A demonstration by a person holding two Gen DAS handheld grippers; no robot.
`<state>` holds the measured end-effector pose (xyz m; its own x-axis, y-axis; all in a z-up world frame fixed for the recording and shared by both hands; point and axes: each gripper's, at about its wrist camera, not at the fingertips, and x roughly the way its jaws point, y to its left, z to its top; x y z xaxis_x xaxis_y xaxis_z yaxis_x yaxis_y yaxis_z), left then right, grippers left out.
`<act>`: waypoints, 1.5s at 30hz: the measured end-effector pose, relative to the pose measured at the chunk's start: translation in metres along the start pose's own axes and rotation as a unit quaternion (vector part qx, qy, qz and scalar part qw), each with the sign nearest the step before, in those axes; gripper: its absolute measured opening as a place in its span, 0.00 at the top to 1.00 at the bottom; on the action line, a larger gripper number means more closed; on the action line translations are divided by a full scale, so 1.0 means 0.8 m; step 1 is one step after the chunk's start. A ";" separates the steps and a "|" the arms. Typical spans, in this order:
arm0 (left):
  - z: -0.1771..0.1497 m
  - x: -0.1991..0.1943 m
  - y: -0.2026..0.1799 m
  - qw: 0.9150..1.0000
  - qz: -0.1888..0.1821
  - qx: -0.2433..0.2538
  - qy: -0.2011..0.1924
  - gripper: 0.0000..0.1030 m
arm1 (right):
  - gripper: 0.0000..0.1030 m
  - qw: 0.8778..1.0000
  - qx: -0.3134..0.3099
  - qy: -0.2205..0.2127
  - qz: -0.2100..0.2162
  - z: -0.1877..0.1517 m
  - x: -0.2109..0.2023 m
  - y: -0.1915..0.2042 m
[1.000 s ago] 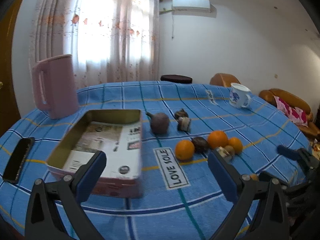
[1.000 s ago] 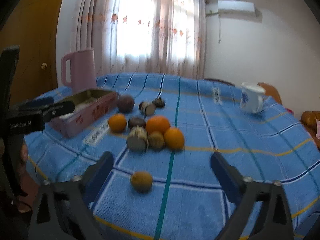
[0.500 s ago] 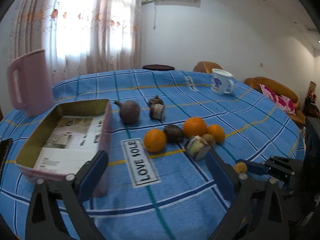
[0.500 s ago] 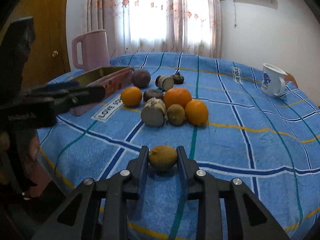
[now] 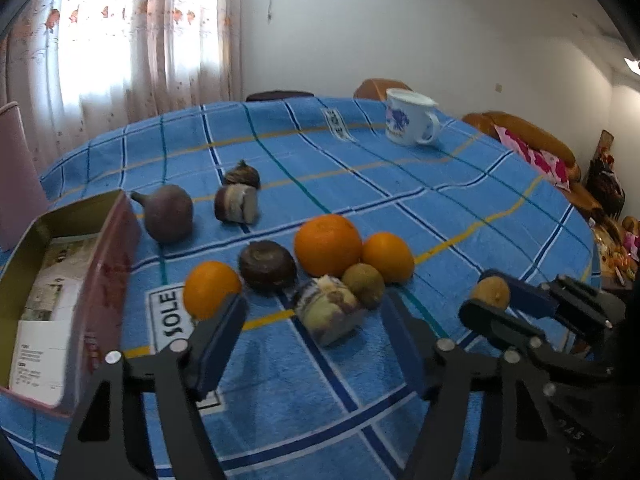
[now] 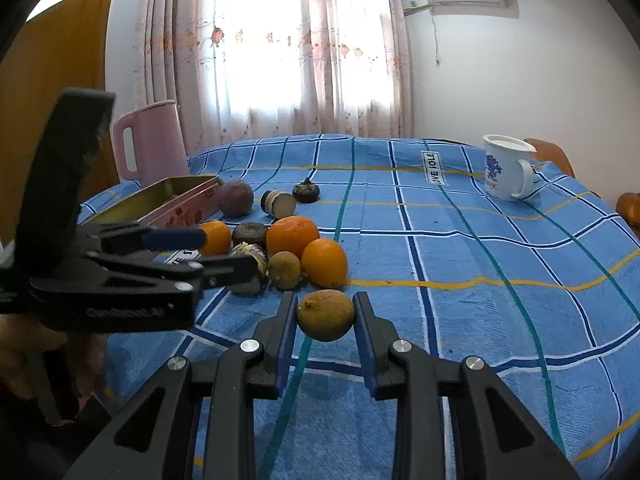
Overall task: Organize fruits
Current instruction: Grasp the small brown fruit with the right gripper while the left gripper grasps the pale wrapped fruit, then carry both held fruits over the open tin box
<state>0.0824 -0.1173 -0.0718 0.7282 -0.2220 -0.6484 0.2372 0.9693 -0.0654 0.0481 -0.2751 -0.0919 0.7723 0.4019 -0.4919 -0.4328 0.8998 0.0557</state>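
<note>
Left wrist view: the left tongs (image 5: 312,332) hang with their jaws wide apart and nothing between them, low in the frame over the blue checked cloth of the counter (image 5: 460,208). Just past them, at centre frame, lies the fruit cluster: a large orange (image 5: 328,245) touching a smaller orange (image 5: 387,257), a kiwi (image 5: 363,285) in front of them, a cut taro-like piece (image 5: 329,311), a dark round fruit (image 5: 267,265) and a lone orange (image 5: 211,289) towards the left. At the left edge sits the open tin box (image 5: 60,280), lined with printed paper. At lower right the right tongs (image 5: 490,300) appear side-on with a small yellow-brown fruit (image 5: 491,291) between their tips.

Right wrist view: the right tongs (image 6: 325,316) are clamped on that yellow-brown fruit (image 6: 326,315), both pads against its sides, at lower centre of the frame; it looks lifted just clear of the cloth, though that is hard to be sure of. The cluster lies just beyond, and the tin box (image 6: 176,200) is at middle left, with the left tongs (image 6: 224,252) crossing in front of it.

The step in hand seems to be the pickup of this fruit. The next move probably calls for carrying it up and leftward over the cluster, past the left tongs, to the tin box, with a steady squeeze so the round fruit does not slip out.
</note>
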 end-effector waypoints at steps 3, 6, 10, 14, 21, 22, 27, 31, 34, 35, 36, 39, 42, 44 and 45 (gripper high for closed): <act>0.001 0.013 0.000 1.000 -0.011 -0.001 0.023 0.41 | 0.71 1.000 0.000 -0.003 0.003 0.000 0.000 0.000; 0.003 0.021 0.003 0.999 -0.027 -0.008 0.039 0.55 | 0.71 1.000 -0.003 -0.004 0.005 -0.002 0.000 0.003; 0.001 0.015 0.005 0.999 -0.034 -0.012 0.029 0.55 | 0.71 1.000 -0.006 -0.009 0.004 0.000 -0.002 0.004; -0.001 0.004 0.008 0.999 -0.035 -0.012 0.009 0.55 | 0.71 1.000 -0.008 -0.012 0.004 0.002 -0.003 0.005; -0.003 -0.006 0.010 0.999 -0.029 -0.012 -0.014 0.55 | 0.71 1.000 -0.011 -0.012 -0.001 0.004 0.001 0.005; -0.003 -0.008 0.011 0.999 -0.029 -0.013 -0.018 0.55 | 0.71 1.000 -0.011 -0.013 -0.002 0.005 0.001 0.004; -0.003 -0.017 0.010 0.999 -0.018 -0.006 -0.036 0.55 | 0.71 1.000 -0.010 -0.022 -0.006 0.010 0.001 0.002; -0.002 -0.029 0.008 0.998 -0.006 0.002 -0.056 0.55 | 0.71 0.999 -0.014 -0.031 -0.006 0.015 -0.003 0.004; 0.000 -0.039 0.007 0.997 0.002 0.006 -0.071 0.55 | 0.71 0.999 -0.016 -0.039 -0.005 0.020 -0.006 0.007; 0.001 -0.042 0.007 0.997 0.005 0.007 -0.076 0.55 | 0.71 0.999 -0.017 -0.041 -0.005 0.021 -0.007 0.007; 0.002 -0.046 0.007 0.997 0.008 0.007 -0.081 0.55 | 0.71 0.999 -0.018 -0.045 -0.004 0.023 -0.009 0.008; 0.004 -0.054 0.010 0.995 0.014 0.006 -0.094 0.55 | 0.71 0.998 -0.023 -0.051 -0.003 0.028 -0.011 0.012; 0.006 -0.061 0.012 0.994 0.021 0.004 -0.105 0.55 | 0.71 0.998 -0.029 -0.056 -0.002 0.033 -0.012 0.016; 0.006 -0.065 0.016 0.993 0.029 0.001 -0.113 0.55 | 0.71 0.998 -0.033 -0.060 -0.001 0.037 -0.012 0.020; 0.007 -0.067 0.017 0.993 0.032 0.001 -0.116 0.55 | 0.71 0.997 -0.035 -0.063 -0.001 0.039 -0.012 0.022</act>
<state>0.0501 -0.0930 -0.0338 0.8698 -0.1790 -0.4598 0.1868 0.9820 -0.0291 0.0477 -0.2577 -0.0587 0.8232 0.4230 -0.3788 -0.4602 0.8878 -0.0087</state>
